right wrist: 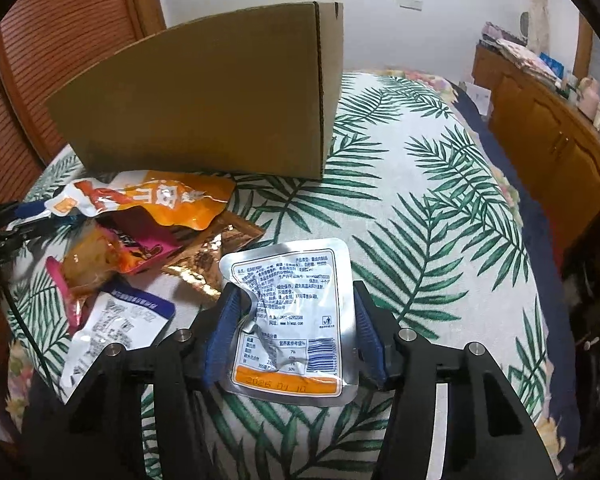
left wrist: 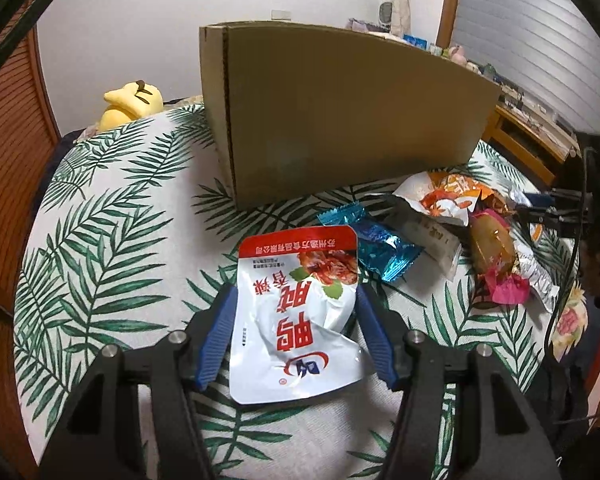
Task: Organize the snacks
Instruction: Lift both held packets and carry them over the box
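Now fingers (left wrist: 244, 320) half-open, gripping white pouch (left wrist: 296, 312).

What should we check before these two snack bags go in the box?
1. Left hand-held gripper pinches the red-and-white pouch: ok.
2. Right hand-held gripper pinches the silver pouch: ok, one edge crumpled.
3. Cardboard box stands upright ahead: ok.
4. Box top open: cannot tell, only its side shows.
5. Other snacks tidied: not ok, a loose pile lies in front of the box.
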The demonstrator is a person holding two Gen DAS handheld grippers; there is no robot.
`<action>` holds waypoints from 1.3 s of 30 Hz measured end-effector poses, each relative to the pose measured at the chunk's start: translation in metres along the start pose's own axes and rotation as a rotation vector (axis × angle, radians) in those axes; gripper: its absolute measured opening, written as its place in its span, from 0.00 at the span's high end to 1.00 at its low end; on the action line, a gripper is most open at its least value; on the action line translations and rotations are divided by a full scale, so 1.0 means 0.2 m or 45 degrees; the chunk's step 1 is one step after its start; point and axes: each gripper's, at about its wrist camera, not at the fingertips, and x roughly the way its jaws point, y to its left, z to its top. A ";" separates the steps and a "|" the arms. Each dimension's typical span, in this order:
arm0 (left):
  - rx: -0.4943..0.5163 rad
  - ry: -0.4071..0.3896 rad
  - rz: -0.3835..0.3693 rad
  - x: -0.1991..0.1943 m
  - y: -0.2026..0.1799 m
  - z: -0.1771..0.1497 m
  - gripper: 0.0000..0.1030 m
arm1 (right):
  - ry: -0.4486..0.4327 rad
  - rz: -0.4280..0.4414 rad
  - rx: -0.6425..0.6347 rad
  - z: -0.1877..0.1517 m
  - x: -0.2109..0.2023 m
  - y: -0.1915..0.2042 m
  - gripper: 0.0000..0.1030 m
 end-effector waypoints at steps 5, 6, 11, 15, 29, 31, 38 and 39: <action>-0.001 -0.042 0.015 -0.04 -0.01 -0.01 0.42 | -0.043 0.018 0.013 -0.03 -0.05 0.04 0.46; -0.002 -0.053 0.016 -0.04 -0.01 0.00 0.42 | -0.059 0.025 0.017 -0.03 -0.06 0.04 0.46; -0.006 -0.141 0.031 -0.12 -0.04 0.04 0.42 | -0.120 0.031 0.006 0.00 -0.13 0.07 0.46; -0.004 -0.226 0.029 -0.20 -0.07 0.12 0.42 | -0.170 0.042 -0.002 0.05 -0.20 0.09 0.45; 0.000 -0.456 -0.050 -0.29 -0.18 0.55 0.42 | -0.335 0.149 -0.105 0.34 -0.35 0.24 0.45; 0.002 -0.473 -0.055 -0.28 -0.18 0.59 0.42 | -0.347 0.152 -0.128 0.38 -0.35 0.25 0.45; -0.014 -0.484 -0.065 -0.19 -0.15 0.75 0.42 | -0.386 0.156 -0.162 0.52 -0.34 0.27 0.45; -0.015 -0.481 -0.061 -0.17 -0.14 0.77 0.42 | -0.392 0.160 -0.158 0.55 -0.33 0.27 0.45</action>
